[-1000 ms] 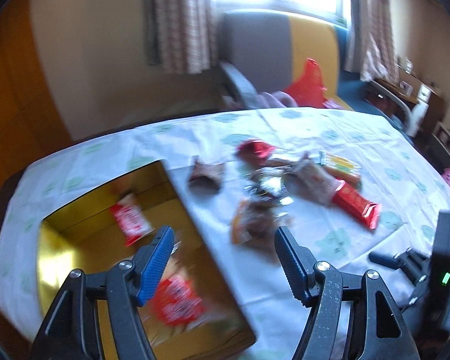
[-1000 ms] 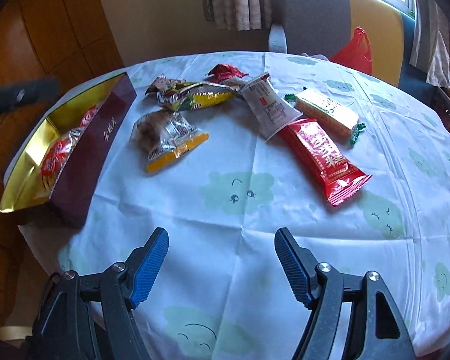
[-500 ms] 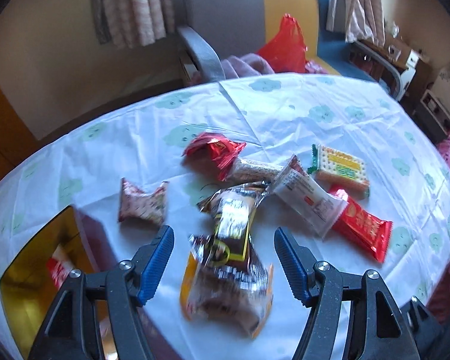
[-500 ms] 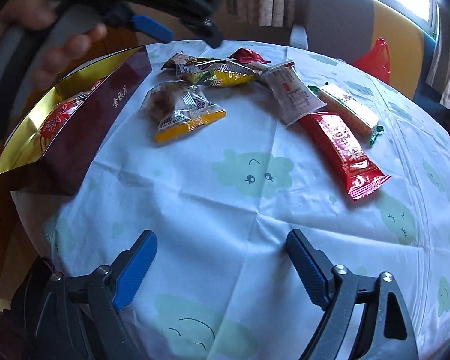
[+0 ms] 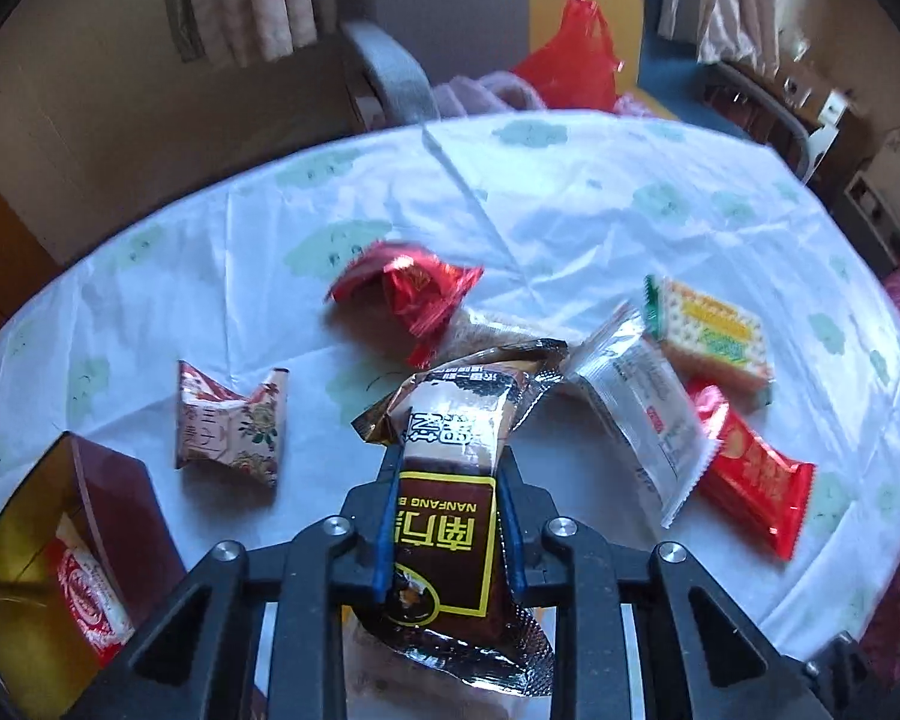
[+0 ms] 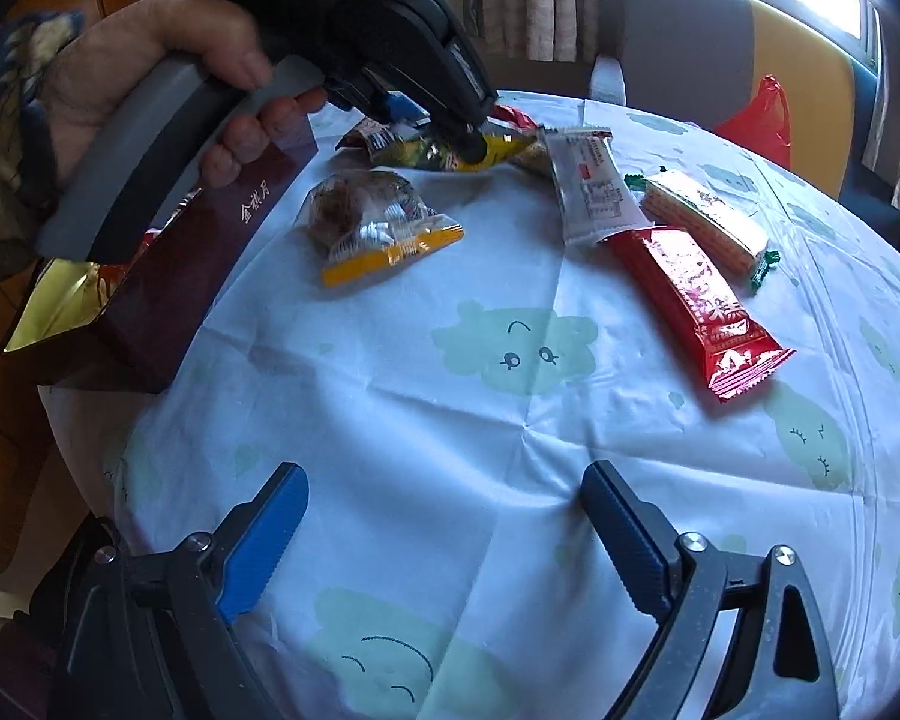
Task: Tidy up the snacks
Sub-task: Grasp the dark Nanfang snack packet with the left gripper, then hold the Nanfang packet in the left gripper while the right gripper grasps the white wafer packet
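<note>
Left gripper (image 5: 447, 516): jaws have just been closing and are now pinching a brown-and-yellow snack packet (image 5: 450, 504) across its width, blue pads pressing on both long edges. Right gripper (image 6: 444, 534): jaws have been widening and are now standing wide over bare tablecloth (image 6: 510, 420), nothing between them.

Packet position: lying in the loose pile of snacks near the table's middle, its far end overlapping a second foil packet beside the red wrapper (image 5: 414, 291). Its long axis is running straight along the left gripper's fingers, away from the camera; printed face is up, lettering reading upside down from this side. Near end is tucked back under the gripper body.

Step in hand, by my reading: grasping one snack for transfer to the gold-lined box (image 5: 36, 546), which is sitting at the left table edge with red packets already inside.

Next move is probably calling for a clean lift clear of the overlapped neighbours, then a swing left over the box's maroon wall.
</note>
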Action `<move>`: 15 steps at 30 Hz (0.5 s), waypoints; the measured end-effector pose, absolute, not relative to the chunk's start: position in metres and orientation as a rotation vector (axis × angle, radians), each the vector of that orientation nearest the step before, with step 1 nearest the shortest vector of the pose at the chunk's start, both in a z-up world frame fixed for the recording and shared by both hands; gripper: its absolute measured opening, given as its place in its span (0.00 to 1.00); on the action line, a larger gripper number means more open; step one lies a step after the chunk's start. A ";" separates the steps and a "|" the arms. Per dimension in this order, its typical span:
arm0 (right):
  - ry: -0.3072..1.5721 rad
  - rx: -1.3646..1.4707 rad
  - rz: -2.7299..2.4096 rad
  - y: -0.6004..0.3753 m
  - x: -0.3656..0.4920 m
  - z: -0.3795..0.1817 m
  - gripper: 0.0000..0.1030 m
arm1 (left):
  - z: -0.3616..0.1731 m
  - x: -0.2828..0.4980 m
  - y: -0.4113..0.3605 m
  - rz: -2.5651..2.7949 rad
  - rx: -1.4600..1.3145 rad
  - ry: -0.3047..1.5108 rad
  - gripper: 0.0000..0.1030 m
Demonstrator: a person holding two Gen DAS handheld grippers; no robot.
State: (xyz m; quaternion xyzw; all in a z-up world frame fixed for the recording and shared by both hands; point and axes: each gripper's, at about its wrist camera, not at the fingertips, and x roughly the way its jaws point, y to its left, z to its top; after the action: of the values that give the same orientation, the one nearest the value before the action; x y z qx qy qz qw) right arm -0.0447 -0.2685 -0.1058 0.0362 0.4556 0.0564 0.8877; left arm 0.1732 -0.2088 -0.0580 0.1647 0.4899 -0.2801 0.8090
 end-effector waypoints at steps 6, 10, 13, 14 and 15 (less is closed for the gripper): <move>0.948 0.099 0.106 -0.274 -0.046 -0.102 0.80 | -0.023 0.116 -0.182 -0.673 0.293 0.951 0.27; 0.952 0.143 0.095 -0.288 -0.051 -0.098 0.67 | -0.025 0.073 -0.171 -0.718 0.304 0.947 0.27; 0.952 0.167 0.058 -0.304 -0.058 -0.095 0.65 | -0.038 0.041 -0.170 -0.736 0.367 0.938 0.27; 0.948 0.172 0.042 -0.310 -0.062 -0.094 0.64 | -0.043 0.032 -0.169 -0.748 0.378 0.944 0.27; 0.945 0.176 0.029 -0.316 -0.067 -0.093 0.63 | -0.049 0.024 -0.169 -0.760 0.389 0.955 0.27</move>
State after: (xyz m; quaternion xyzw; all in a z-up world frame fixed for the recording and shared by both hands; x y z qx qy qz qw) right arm -0.0666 -0.3156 -0.0927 0.0845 0.4543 0.0141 0.8867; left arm 0.0237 -0.1691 -0.0493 0.1814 0.4455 -0.3544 0.8019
